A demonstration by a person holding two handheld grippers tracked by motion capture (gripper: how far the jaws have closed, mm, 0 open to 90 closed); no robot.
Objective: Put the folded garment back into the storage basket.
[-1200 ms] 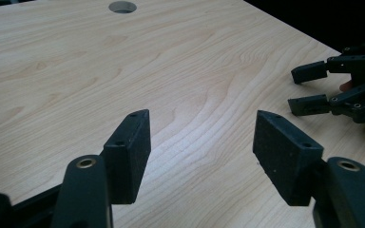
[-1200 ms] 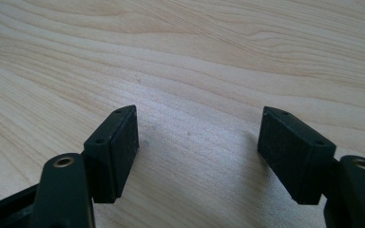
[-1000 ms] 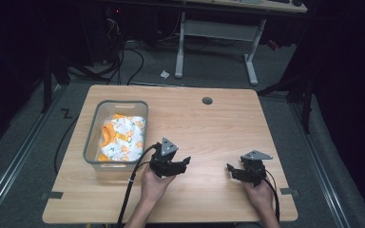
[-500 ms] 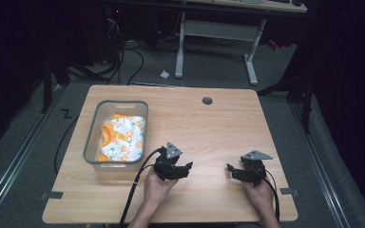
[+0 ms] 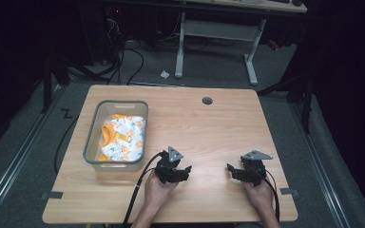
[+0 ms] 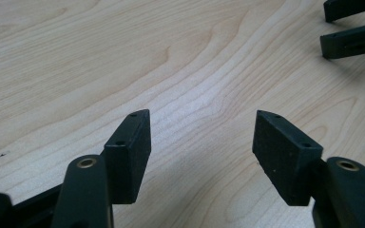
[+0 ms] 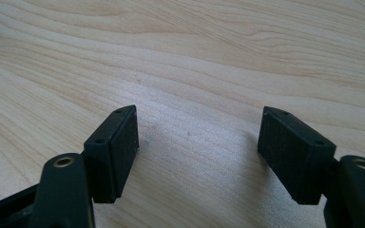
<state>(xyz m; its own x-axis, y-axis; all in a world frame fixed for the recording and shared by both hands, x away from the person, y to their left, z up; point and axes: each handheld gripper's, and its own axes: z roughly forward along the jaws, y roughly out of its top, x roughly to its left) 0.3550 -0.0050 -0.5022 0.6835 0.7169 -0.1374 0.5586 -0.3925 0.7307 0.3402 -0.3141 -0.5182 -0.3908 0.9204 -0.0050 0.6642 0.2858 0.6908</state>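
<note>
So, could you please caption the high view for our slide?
Both open grippers, left and right, rest near a cloth-filled bin.

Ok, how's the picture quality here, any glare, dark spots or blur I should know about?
High view: the light wooden table is evenly lit, the room around it nearly black, and the clear plastic bin of orange-and-white cloth looks soft. Left gripper view: a pale sheen on the wood between the open left tool, whose near parts blur. Right gripper view: similar sheen and soft shadows by the open right tool.
</note>
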